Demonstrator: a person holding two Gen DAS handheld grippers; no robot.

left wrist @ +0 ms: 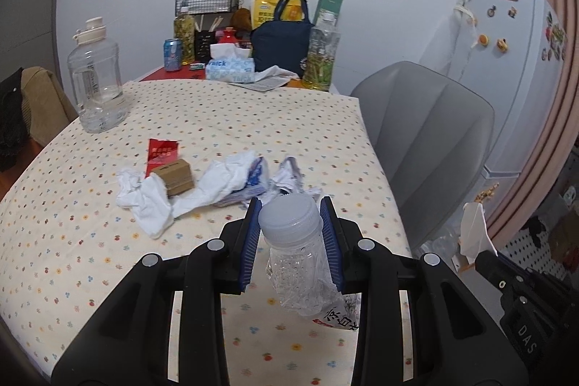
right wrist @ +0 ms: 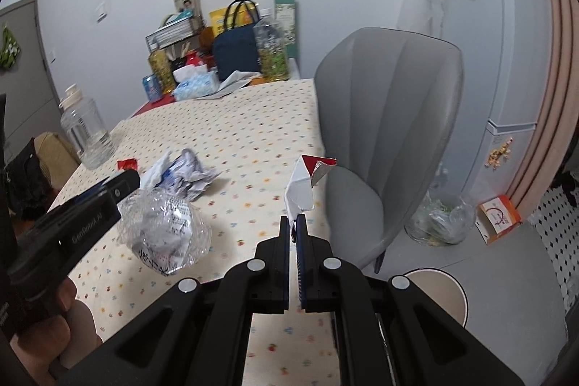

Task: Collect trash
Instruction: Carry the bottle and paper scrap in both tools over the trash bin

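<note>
My left gripper is shut on a crushed clear plastic bottle with a white cap, held above the dotted tablecloth; the bottle also shows in the right wrist view. My right gripper is shut on a torn red-and-white paper wrapper, held up near the table's right edge. Crumpled white tissues, a small brown box, a red packet and crumpled printed wrappers lie on the table ahead.
A grey chair stands at the table's right side. A round bin sits on the floor below my right gripper. A large clear jug stands far left. Bags, bottles and a tissue box crowd the far end.
</note>
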